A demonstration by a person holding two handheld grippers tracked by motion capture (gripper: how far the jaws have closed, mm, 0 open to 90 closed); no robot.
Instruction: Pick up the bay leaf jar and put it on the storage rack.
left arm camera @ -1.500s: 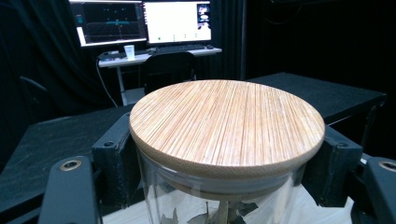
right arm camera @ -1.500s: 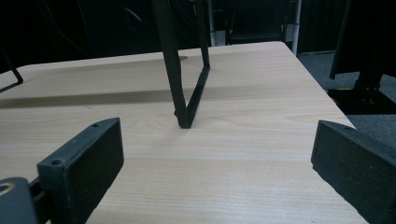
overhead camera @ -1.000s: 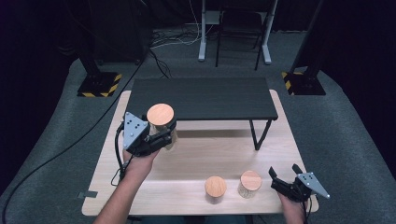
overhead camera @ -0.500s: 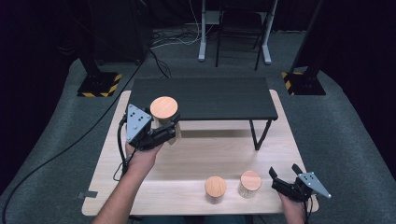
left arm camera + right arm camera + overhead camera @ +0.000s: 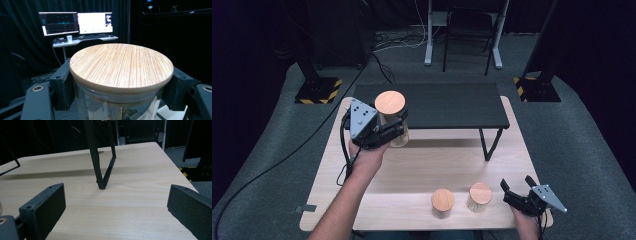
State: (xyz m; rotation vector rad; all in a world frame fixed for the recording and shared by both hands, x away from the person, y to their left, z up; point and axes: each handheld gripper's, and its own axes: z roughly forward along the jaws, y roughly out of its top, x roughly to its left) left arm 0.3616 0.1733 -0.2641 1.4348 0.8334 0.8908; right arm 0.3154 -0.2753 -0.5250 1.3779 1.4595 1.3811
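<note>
Three jars are in play: one jar (image 5: 392, 117) is clamped in my left tongs (image 5: 384, 131), and two more jars (image 5: 442, 202) (image 5: 480, 197) stand on the table (image 5: 427, 165) just left of my right tongs (image 5: 518, 192). Judged progress: the first jar is lifted off the table and held beside the near left edge of the black shelf (image 5: 432, 105), not yet set on it; the other two are untouched, so most of the work remains. In the left gripper view the pads press the glass on both sides, just under the wooden lid (image 5: 121, 65). My left forearm reaches forward, tongs roughly level, jar upright. My right tongs rest low at the table's near right corner, jaws spread wide with nothing between them, aimed toward the shelf leg (image 5: 101, 173).
</note>
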